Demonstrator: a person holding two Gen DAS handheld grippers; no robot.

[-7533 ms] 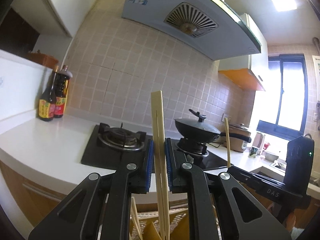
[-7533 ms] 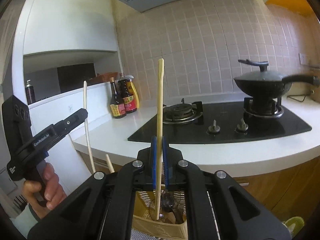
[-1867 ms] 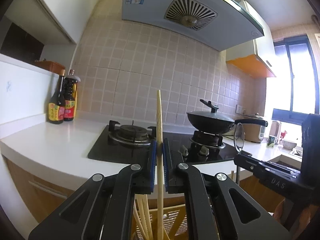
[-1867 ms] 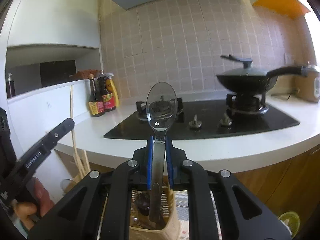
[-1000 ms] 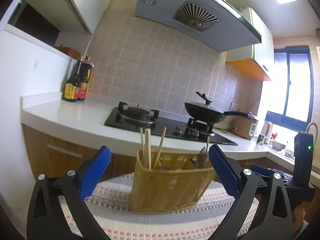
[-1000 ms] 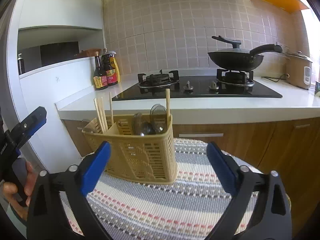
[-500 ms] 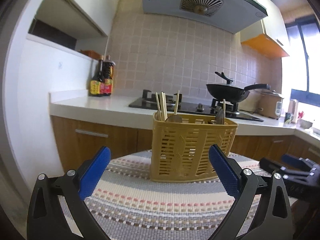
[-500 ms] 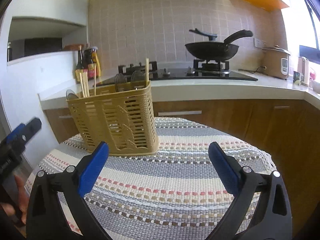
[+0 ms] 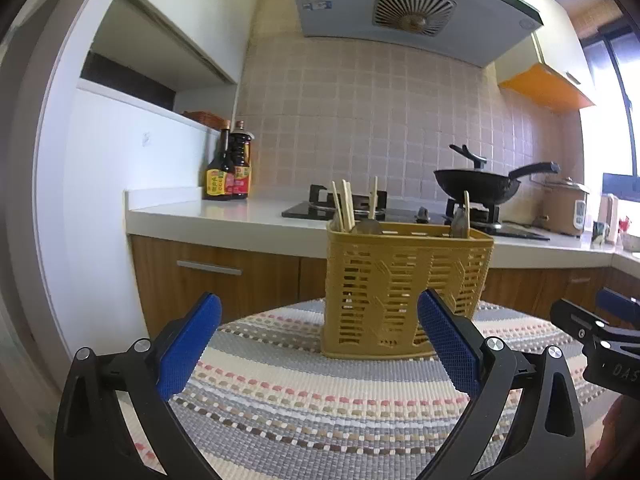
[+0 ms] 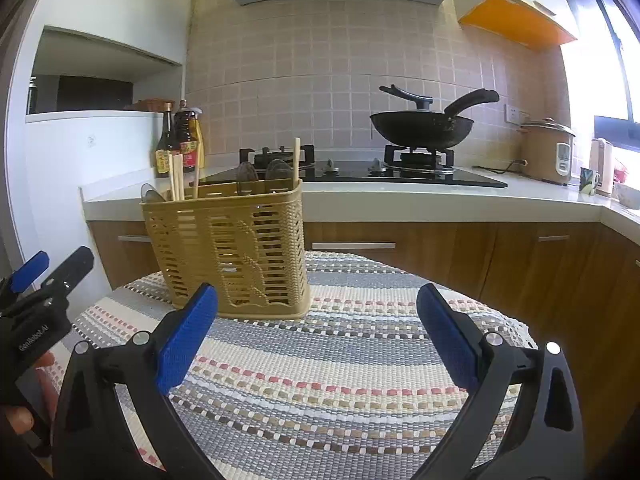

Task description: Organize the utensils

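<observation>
Black hand-held gripper (image 9: pixel 318 340); blue pads (image 9: pixel 188 346)

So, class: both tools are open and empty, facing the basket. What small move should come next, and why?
Probably none beyond drawing back. The chopsticks and spoons stand inside the yellow basket, nothing lies loose on the striped mat, and the left tool and right tool hold nothing.

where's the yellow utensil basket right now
The yellow utensil basket stands upright on the striped mat, centre in the left wrist view and left of centre in the right wrist view, in front of the kitchen counter, untouched by either gripper.
</observation>
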